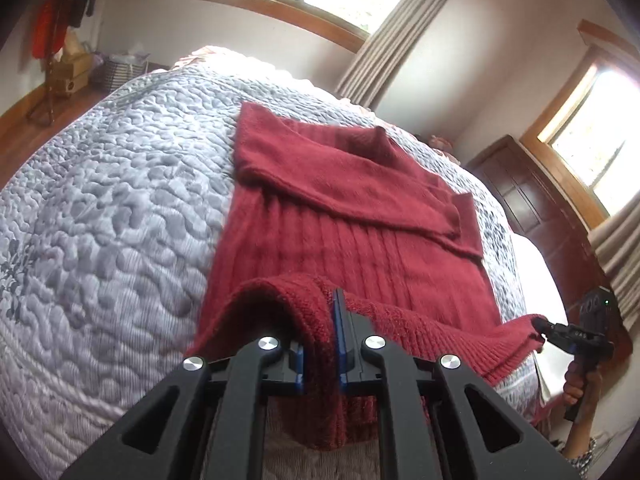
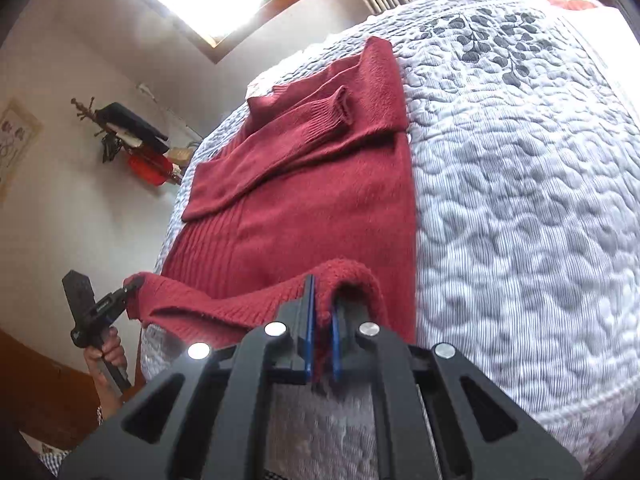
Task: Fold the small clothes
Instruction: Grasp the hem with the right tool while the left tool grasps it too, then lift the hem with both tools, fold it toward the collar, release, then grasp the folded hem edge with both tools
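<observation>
Left gripper (image 1: 322,344): black frame with 2 blue-padded fingers, jaws closed on the sweater's ribbed hem at its left corner, at the near edge of the bed; a fold of knit bunches over the left finger.
Right gripper (image 2: 322,332): same build, jaws closed on the hem at the right corner; red knit shows between the blue pads and humps over the right finger.
Sweater (image 1: 352,216): dark red knit, lying lengthwise on the bed quilt, collar toward the far edge, ribbed body toward the near edge.
Sleeves: both folded across the chest, 1 cuff (image 2: 340,110) lying on top near the collar.
Hem (image 2: 224,300): lifted off the quilt and stretched between the 2 grippers, sagging slightly in the middle.
Quilt (image 1: 100,184): pale grey-white, stitched in a pebbled pattern with dark leaf prints, covering the bed.
Hands: 1 hand (image 1: 576,384) grips the right gripper's handle beyond the bed's near right corner; the other hand (image 2: 108,352) grips the left gripper's handle off the near left corner.
Room: windows with curtains (image 1: 384,40), dark wooden cabinet (image 1: 532,192), coat rack (image 2: 132,132).
</observation>
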### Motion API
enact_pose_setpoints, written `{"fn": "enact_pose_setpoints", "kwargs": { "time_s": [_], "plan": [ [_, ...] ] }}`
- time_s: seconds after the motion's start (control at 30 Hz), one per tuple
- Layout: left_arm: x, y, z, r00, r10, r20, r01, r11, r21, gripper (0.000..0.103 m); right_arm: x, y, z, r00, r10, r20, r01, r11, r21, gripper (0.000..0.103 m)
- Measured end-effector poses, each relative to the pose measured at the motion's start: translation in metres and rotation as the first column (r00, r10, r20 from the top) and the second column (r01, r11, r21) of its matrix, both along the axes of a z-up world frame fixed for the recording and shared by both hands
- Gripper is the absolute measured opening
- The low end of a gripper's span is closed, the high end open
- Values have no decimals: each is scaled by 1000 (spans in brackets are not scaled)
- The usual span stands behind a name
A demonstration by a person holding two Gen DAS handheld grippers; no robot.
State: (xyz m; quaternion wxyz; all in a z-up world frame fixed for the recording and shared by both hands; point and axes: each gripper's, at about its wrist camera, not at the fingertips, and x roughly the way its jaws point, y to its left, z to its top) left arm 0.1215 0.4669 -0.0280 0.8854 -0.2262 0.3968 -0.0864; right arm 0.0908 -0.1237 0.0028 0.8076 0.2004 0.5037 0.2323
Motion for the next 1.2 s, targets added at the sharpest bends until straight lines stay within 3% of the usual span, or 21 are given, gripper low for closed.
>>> {"fn": "enact_pose_setpoints", "kwargs": {
  "time_s": [0.27,0.43,0.53,0.63,0.67,0.7,0.77,0.9,1.03,1.2],
  "plan": [
    [59,14,-34,995,59,-85,-61,998,-20,11,77,2,-40,993,-42,-107,46,998,35,6],
    [79,29,-56,985,88,-151,-107,987,-122,15,107,0,-61,983,-59,-176,71,995,65,9],
    [79,40,-57,983,87,-162,-120,970,-209,17,110,-9,-64,976,-75,-203,99,989,112,19],
    [75,55,-51,982,107,-153,-147,951,-274,18,106,-24,-53,979,-119,-165,140,983,119,56],
    [72,61,-48,982,123,-145,-160,946,-281,18,104,-29,-48,978,-144,-148,159,983,92,62],
    [70,66,-45,981,137,-140,-172,944,-283,21,102,-34,-43,979,-161,-125,168,984,52,61],
    [63,76,-37,968,225,-112,-246,941,-235,39,99,-40,-36,980,-168,-108,172,985,28,60],
    [54,82,-17,954,298,-37,-300,949,-99,41,90,-39,-24,992,-114,-60,114,993,4,60],
    [63,65,-4,976,218,7,-218,974,57,48,95,-17,-15,1000,-25,-9,25,997,-66,62],
    [87,35,-2,996,90,10,-90,978,189,57,110,18,-19,997,81,-3,-81,986,-143,62]
  ]
}}
